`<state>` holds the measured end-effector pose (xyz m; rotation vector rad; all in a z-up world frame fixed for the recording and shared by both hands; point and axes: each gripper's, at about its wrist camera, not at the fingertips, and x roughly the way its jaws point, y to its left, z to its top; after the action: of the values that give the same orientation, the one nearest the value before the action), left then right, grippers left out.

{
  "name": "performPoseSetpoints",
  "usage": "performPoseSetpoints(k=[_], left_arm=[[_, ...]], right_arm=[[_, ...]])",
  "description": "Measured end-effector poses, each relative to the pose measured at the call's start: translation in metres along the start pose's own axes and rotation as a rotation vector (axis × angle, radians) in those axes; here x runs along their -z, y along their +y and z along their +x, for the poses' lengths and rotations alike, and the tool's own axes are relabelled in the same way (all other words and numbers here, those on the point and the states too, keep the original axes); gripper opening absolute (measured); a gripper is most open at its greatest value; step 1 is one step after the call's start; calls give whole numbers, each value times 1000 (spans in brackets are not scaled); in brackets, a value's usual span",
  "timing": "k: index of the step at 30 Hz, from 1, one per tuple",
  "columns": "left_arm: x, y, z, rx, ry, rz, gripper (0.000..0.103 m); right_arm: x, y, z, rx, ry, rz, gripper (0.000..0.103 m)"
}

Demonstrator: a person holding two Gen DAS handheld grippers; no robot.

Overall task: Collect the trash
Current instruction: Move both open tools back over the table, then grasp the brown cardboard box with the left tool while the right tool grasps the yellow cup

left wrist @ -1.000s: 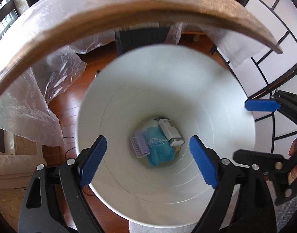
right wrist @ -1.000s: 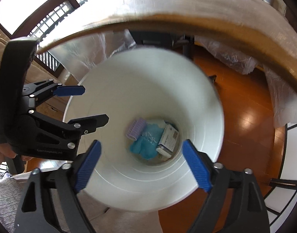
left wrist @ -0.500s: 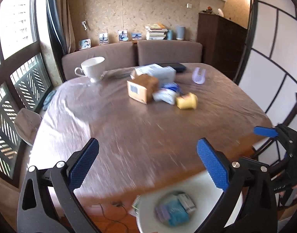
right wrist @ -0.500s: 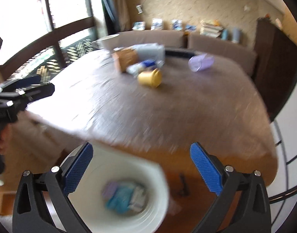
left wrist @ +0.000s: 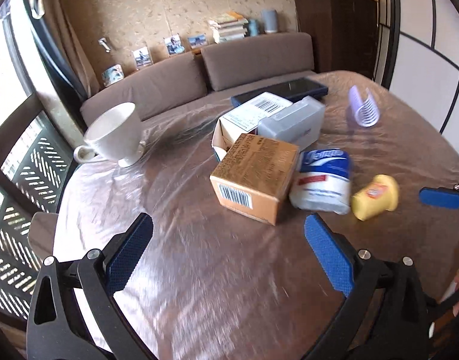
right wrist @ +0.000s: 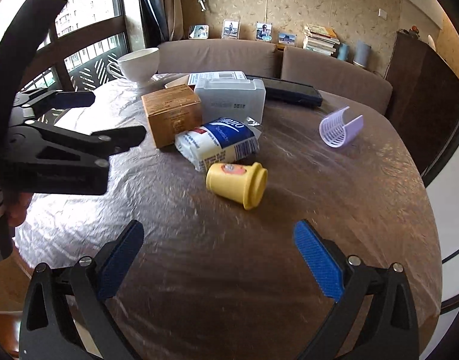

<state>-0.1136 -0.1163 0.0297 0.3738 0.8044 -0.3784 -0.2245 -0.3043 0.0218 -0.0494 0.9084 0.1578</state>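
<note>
The trash lay in a loose cluster toward the far middle of the round tabletop (right wrist: 334,216), which was covered by a wrinkled clear plastic sheet. Nearest the right tongs (right wrist: 218,259) was one yellow cup (right wrist: 237,184), tipped on its side with its flared mouth toward the lower right of the right wrist view and its long axis running slantwise from upper left to lower right. Just behind it, touching or nearly so, lay one soft white-and-blue packet (right wrist: 217,144), its long axis running left to right. Beside that stood one brown cardboard box (right wrist: 172,114) with a barcode on its near side in the left wrist view. Behind the brown box were one pale translucent plastic box (right wrist: 231,99) and one white carton (left wrist: 249,114) with an open flap. One lilac slotted half-tube (right wrist: 339,129) lay well apart to the right, its open side facing up. One dark flat case (right wrist: 292,91) lay at the far edge, and one white cup (right wrist: 139,64) stood upright at the far left.

Both tongs were spread wide with nothing between their blue pads. The left tongs (left wrist: 229,258) hung over bare tabletop in front of the brown box; they also showed at the left of the right wrist view, gripped by a hand (right wrist: 10,207).
</note>
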Motion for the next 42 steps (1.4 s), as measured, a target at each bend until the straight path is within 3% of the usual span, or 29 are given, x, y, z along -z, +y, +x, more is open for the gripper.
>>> performPoseSetpoints(k=[8, 14, 17, 22, 25, 33, 42], left_arm=[[-18, 5, 36, 61, 19, 64, 102], [-26, 10, 46, 153, 18, 62, 101], [-28, 13, 50, 200, 21, 62, 92], [-25, 14, 55, 245, 40, 61, 60], [-22, 14, 53, 254, 41, 53, 59], [-18, 21, 37, 237, 29, -20, 59], [-11, 23, 20, 208, 15, -61, 59]], right_arm=[[-20, -5, 30, -4, 34, 47, 97], [-28, -5, 42, 10, 48, 50, 89], [-29, -4, 43, 23, 43, 42, 82], [-31, -10, 41, -8, 26, 58, 61], [-33, -18, 38, -34, 22, 90, 50], [-23, -23, 32, -36, 19, 97, 49], [-16, -14, 28, -11, 11, 72, 56]])
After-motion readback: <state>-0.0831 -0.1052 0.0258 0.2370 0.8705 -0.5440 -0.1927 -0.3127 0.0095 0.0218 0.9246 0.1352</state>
